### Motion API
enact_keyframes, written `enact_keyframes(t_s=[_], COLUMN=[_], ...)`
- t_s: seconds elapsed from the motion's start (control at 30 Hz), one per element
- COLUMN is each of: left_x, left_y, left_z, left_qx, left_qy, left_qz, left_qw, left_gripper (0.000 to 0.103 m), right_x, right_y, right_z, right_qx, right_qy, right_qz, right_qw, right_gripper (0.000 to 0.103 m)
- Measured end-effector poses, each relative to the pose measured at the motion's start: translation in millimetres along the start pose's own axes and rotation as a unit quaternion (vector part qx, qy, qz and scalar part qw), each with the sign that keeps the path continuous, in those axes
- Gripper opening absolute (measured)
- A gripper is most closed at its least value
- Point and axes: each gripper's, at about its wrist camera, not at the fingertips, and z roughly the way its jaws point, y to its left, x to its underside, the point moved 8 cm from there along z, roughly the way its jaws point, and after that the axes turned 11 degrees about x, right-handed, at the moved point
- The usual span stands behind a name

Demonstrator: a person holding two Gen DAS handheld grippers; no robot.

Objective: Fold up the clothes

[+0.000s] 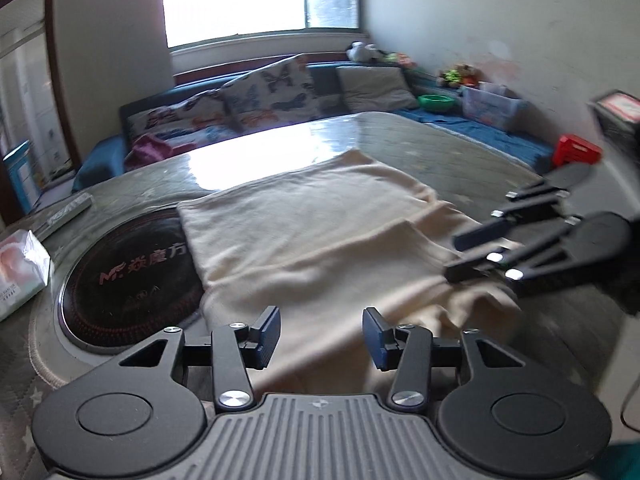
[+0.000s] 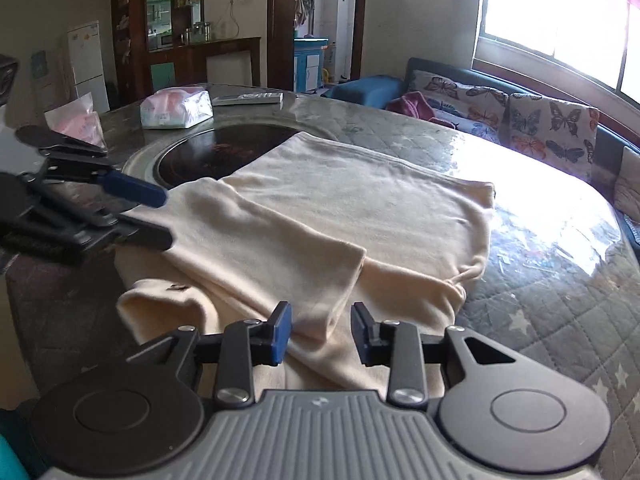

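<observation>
A cream long-sleeved top (image 2: 320,208) lies flat on the quilt-covered worktop (image 2: 540,280), one sleeve (image 2: 280,256) folded across its body. Both the left gripper (image 1: 320,334) and right gripper (image 2: 320,334) hover with fingers apart, gripping nothing, likely between folds.

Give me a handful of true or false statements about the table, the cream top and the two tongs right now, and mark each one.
1. The cream top lies on the table with a sleeve folded across it. True.
2. The right tongs clamp the cloth. False: they are open, nothing pinched.
3. A black round hotplate is partly covered by the top. True.
4. The left tongs hold a remote. False: they are open and empty; the remote lies on the table.
5. A tissue pack sits on the table. True.
</observation>
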Motion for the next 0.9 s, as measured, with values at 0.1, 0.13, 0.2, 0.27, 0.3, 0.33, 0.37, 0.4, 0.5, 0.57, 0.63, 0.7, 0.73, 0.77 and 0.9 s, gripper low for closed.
enact_keyframes(t_s=[0.1, 0.13, 0.2, 0.27, 0.3, 0.33, 0.37, 0.4, 0.5, 0.57, 0.63, 0.7, 0.73, 0.77, 0.9], left_x=[8.9, 12.4, 18.7, 24.0, 26.7, 29.4, 31.7, 33.5, 37.2, 37.7, 37.2, 35.8, 34.9, 33.8, 21.5], left_y=[-7.9, -9.4, -12.7, -19.5, -23.5, -27.2, -30.0, -32.5, -39.1, -42.4, -45.4, -47.7, -48.6, -48.8, -42.9], left_z=[-7.3, -8.7, -11.1, -10.8, -9.6, -7.0, -3.4, 0.6, 11.6, 15.8, 18.5, 21.2, 22.3, 23.3, 19.7], left_qx=[0.007, 0.006, 0.003, 0.008, 0.011, 0.014, 0.018, 0.019, 0.021, 0.02, 0.02, 0.019, 0.02, 0.02, 0.028], left_qy=[0.006, 0.012, 0.021, 0.025, 0.026, 0.028, 0.029, 0.03, 0.029, 0.023, 0.016, 0.01, 0.007, 0.005, -0.01], left_qz=[0.019, 0.027, 0.046, 0.071, 0.082, 0.089, 0.094, 0.099, 0.119, 0.13, 0.139, 0.148, 0.15, 0.15, 0.123], left_qw=[0.9998, 0.9995, 0.9987, 0.9972, 0.9962, 0.9955, 0.995, 0.9944, 0.9923, 0.9911, 0.9899, 0.9887, 0.9884, 0.9884, 0.9919], left_gripper=[0.049, 0.049, 0.049, 0.049, 0.049, 0.049, 0.049, 0.049, 0.049, 0.048, 0.044, 0.036, 0.03, 0.021, 0.009], right_x=[3.7, 2.3, 1.3, 2.1, 3.2, 4.9, 7.2, 9.4, 18.7, 24.0, 28.7, 32.7, 34.3, 36.2, 42.8], right_y=[-1.1, -3.0, -5.4, -6.9, -7.6, -8.0, -8.6, -8.8, -7.7, -6.9, -4.9, -2.3, -0.8, 1.0, 10.1], right_z=[1.7, -0.4, -6.6, -13.8, -17.3, -20.6, -23.8, -26.4, -37.3, -44.2, -49.9, -54.2, -55.4, -55.9, -55.6], right_qx=[0.002, 0.0, -0.002, 0.0, 0.002, 0.005, 0.007, 0.008, 0.01, 0.012, 0.014, 0.016, 0.014, 0.013, 0.009], right_qy=[0.002, 0.002, -0.002, -0.005, -0.005, -0.005, -0.003, -0.001, 0.004, 0.005, 0.005, 0.003, 0.003, 0.003, -0.006], right_qz=[0.005, 0.013, 0.016, 0.009, 0.003, -0.001, -0.005, -0.009, -0.031, -0.045, -0.065, -0.083, -0.09, -0.098, -0.134], right_qw=[1.0, 1.0, 1.0, 1.0, 1.0, 1.0, 1.0, 1.0, 0.999, 0.999, 0.998, 0.996, 0.996, 0.995, 0.991], right_gripper=[0.033, 0.033, 0.033, 0.034, 0.036, 0.039, 0.039, 0.039, 0.042, 0.048, 0.051, 0.055, 0.057, 0.057, 0.067])
